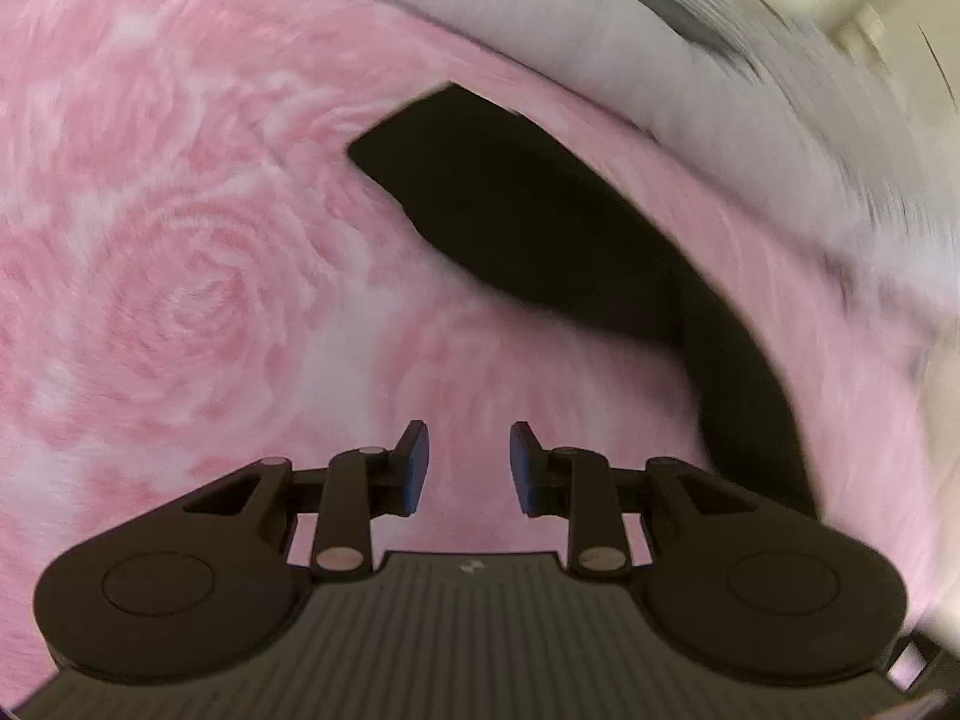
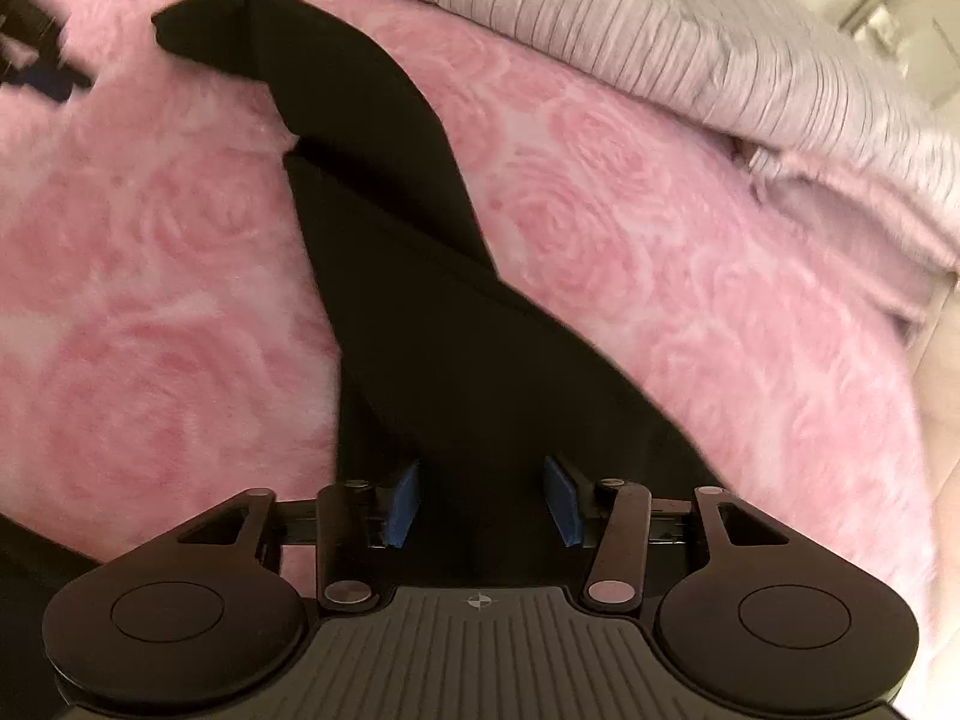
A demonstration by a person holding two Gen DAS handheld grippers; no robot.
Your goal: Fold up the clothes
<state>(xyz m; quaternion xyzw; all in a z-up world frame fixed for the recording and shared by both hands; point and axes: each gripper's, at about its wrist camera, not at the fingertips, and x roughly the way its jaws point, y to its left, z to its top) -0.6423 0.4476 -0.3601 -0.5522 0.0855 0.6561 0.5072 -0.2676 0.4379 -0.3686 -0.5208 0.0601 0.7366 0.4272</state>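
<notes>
A pink rose-patterned blanket (image 2: 600, 210) carries a plain black garment (image 2: 420, 312), partly folded; left gripper (image 1: 468, 468) and right gripper (image 2: 480, 501) gape, empty.

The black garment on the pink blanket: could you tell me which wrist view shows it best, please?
The right wrist view: the black garment runs sharply from its far end to the right gripper. The left wrist view shows only its blurred far part.

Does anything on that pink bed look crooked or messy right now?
Yes. The black garment lies skewed across the pink rose blanket, with overlapping layers that do not line up and its far end bent sideways. The ribbed pale quilt behind is bunched up.
</notes>
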